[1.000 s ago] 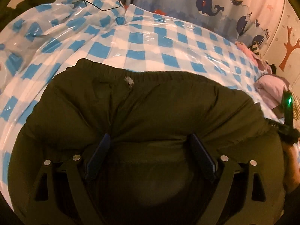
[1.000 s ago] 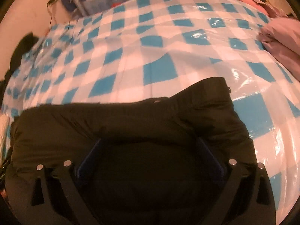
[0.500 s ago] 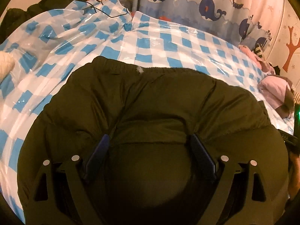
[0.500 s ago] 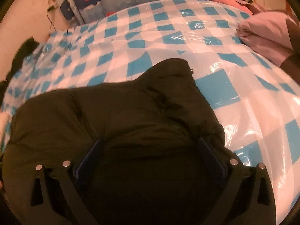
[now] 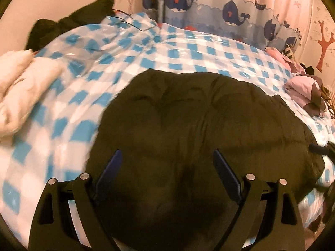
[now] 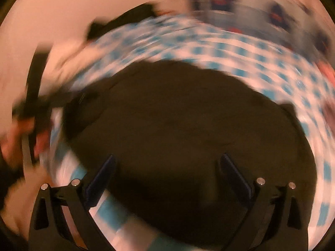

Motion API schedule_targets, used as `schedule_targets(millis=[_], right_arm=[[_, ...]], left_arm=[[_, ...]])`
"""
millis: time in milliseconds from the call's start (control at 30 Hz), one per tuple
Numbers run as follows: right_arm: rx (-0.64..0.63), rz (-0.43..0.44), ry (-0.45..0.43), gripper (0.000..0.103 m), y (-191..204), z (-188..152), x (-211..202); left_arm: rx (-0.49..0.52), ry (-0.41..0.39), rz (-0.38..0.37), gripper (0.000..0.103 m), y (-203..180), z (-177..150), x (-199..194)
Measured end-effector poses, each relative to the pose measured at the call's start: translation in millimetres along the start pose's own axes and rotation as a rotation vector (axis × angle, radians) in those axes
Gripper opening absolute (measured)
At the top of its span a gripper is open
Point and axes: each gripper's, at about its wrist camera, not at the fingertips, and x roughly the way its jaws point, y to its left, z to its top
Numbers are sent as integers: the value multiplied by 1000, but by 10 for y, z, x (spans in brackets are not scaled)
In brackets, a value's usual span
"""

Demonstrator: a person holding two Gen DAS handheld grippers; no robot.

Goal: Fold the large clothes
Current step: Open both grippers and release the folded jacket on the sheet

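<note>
A dark olive padded garment (image 5: pixel 199 115) lies as a thick folded bundle on the bed's blue-and-white checked plastic sheet (image 5: pixel 188 54). My left gripper (image 5: pixel 166 153) hovers over its near part, open wide, and the fabric lies below the blue pads (image 5: pixel 111 171) without being pinched. In the heavily blurred right wrist view the same garment (image 6: pixel 188 115) fills the middle. My right gripper (image 6: pixel 167 156) stands open above it, with nothing pressed between the fingers. A hand with the other gripper (image 6: pixel 31 96) shows blurred at the left edge.
A white fluffy garment (image 5: pixel 18 79) lies at the left of the bed. Dark clothes (image 5: pixel 73 21) are heaped at the back left by the wall. Pink clothes (image 5: pixel 303 87) sit at the right. A whale-print curtain (image 5: pixel 230 10) hangs behind the bed.
Both grippers have pulled back and up from the dark garment, so more of the bed shows around it. The right view has swung round and is now motion-blurred. Both grippers stay wide.
</note>
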Motion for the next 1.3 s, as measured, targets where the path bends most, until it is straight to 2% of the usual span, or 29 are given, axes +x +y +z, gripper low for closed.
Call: schedule_targets(millis=[133, 233, 267, 467, 667, 733, 800, 867, 900, 1033, 1100, 1200, 1300], right_arm=[[-187, -16, 30, 96, 648, -102, 89], [-287, -79, 43, 96, 868, -147, 185], [-340, -126, 51, 96, 961, -168, 234], [-475, -292, 93, 96, 1030, -238, 484], [-460, -358, 118, 96, 975, -220, 650], [-406, -357, 114, 96, 903, -162, 664], [-290, -310, 109, 96, 779, -69, 637], [-148, -243, 100, 96, 604, 3, 559], [-81, -206, 97, 96, 514, 29, 516], [93, -77, 83, 96, 218, 10, 246], [171, -24, 60, 96, 48, -53, 49], [371, 59, 23, 96, -358, -267, -285], [607, 73, -1, 96, -844, -624, -589]], left_arm=[[15, -39, 41, 84, 121, -215, -419], [30, -57, 65, 84, 174, -334, -647], [39, -65, 73, 84, 184, -372, -718], [68, -102, 86, 84, 189, -479, -961], [78, -111, 93, 86, 230, -558, -1026], [46, -83, 61, 87, 310, -585, -984], [-27, -38, -5, 87, 448, -615, -911], [-149, 10, -91, 87, 664, -669, -826], [-240, 34, -138, 87, 829, -718, -781], [-508, 75, -215, 87, 1362, -935, -678], [-562, 74, -243, 87, 1504, -1003, -664], [-591, 55, -279, 87, 1577, -1003, -643], [-604, 6, -321, 87, 1600, -862, -589]])
